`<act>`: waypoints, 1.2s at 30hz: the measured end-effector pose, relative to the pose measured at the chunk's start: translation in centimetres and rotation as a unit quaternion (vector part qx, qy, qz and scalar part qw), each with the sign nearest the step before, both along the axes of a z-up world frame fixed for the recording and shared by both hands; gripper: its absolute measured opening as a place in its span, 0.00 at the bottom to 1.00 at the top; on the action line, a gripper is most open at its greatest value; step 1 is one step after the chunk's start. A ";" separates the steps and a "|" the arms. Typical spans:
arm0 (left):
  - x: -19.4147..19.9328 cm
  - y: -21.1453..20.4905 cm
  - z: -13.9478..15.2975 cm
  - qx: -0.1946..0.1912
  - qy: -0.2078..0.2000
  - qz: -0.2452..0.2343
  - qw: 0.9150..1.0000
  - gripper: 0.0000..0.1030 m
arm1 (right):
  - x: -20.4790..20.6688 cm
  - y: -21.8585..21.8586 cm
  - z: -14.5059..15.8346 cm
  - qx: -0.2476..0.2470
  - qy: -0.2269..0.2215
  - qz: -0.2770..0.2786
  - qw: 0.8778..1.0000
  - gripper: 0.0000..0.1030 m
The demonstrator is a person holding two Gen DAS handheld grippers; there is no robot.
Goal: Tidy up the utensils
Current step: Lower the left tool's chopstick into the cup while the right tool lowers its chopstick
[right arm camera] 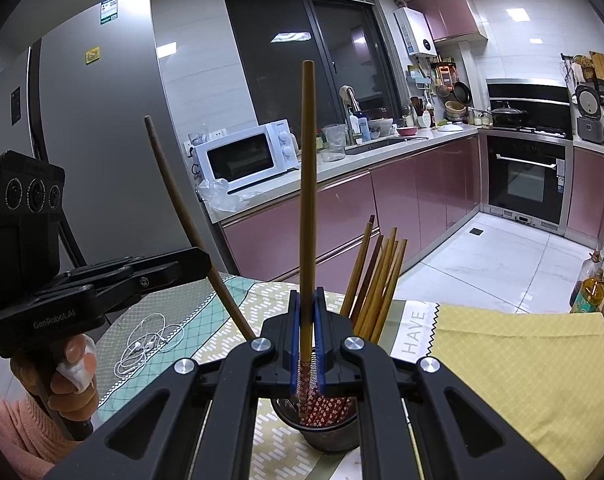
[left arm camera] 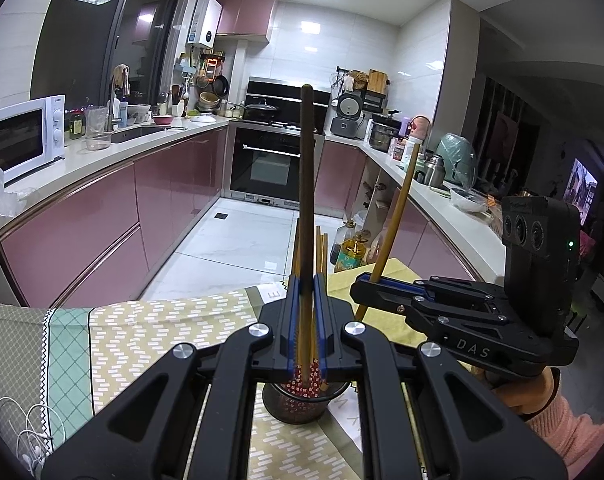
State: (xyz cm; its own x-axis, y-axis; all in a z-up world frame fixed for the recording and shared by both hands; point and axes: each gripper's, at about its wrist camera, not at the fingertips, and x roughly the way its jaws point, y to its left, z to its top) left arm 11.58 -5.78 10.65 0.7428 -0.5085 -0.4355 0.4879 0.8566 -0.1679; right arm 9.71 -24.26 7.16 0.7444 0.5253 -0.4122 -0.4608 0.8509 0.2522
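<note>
1. Jaws of left gripper point(left arm camera: 306, 292) pinching dark chopstick point(left arm camera: 307, 184) upright; jaws of right gripper point(right arm camera: 307, 308) pinching light chopstick point(right arm camera: 307, 184) upright.
2. Both hanging over mesh holder point(right arm camera: 326, 428) near bench front edge, more chopsticks point(right arm camera: 376, 280) already leaning inside.
3. Risking sticks slipping, colliding, missing the rim, or tipping the holder.
4. Reading "GenRobot.AI", "DAS", "HAVE" on cloth point(right arm camera: 416, 328).
</note>
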 end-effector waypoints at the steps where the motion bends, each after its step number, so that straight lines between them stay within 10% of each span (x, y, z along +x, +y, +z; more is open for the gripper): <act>1: 0.1 0.0 -0.1 0.001 0.001 0.001 1.000 0.07 | 0.1 0.0 0.0 0.000 0.001 -0.001 1.000 0.06; 36: 1.8 -0.9 -2.7 0.035 0.026 0.014 0.999 0.07 | 1.5 -0.3 -1.8 -0.001 0.031 -0.003 1.000 0.06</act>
State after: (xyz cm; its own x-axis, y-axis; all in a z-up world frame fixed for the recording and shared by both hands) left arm 13.41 -6.69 7.96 0.7309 -0.4551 -0.5086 0.4566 0.8799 -0.1313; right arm 11.19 -24.59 5.38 0.7207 0.5198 -0.4587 -0.4395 0.8543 0.2775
